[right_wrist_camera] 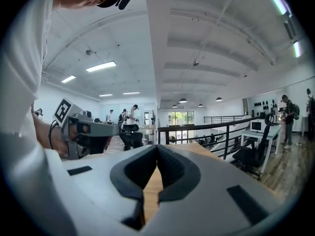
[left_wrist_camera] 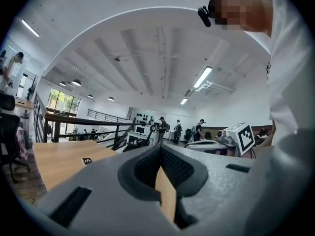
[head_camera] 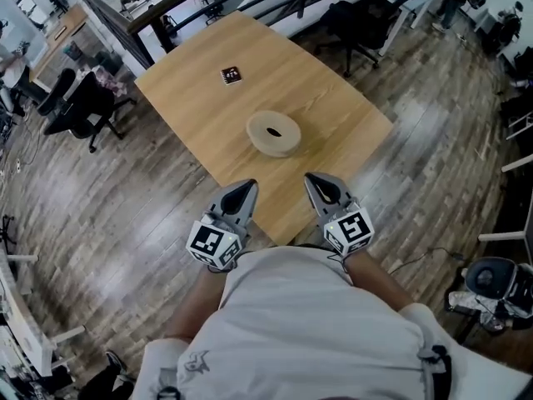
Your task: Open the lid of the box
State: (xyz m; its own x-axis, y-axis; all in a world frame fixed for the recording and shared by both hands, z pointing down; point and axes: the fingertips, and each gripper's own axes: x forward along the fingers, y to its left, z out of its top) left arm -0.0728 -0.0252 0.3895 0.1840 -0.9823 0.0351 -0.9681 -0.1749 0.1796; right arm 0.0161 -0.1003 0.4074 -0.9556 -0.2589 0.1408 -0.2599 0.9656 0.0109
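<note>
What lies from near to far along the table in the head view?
First the left gripper and right gripper, side by side, jaws shut → round box → small square marker.

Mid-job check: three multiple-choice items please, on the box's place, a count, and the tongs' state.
1. Where is the round box? A) near the middle of the table B) at its near edge C) at its far corner
2. How many things lie on the table? A) one B) two C) four
3. The left tongs and right tongs are: A) wide open B) shut, empty C) shut on the round box

1 A: wood shows all around it. 2 B: only the round box and a black marker tag. 3 B: both gripper views show jaws together, nothing between.
</note>
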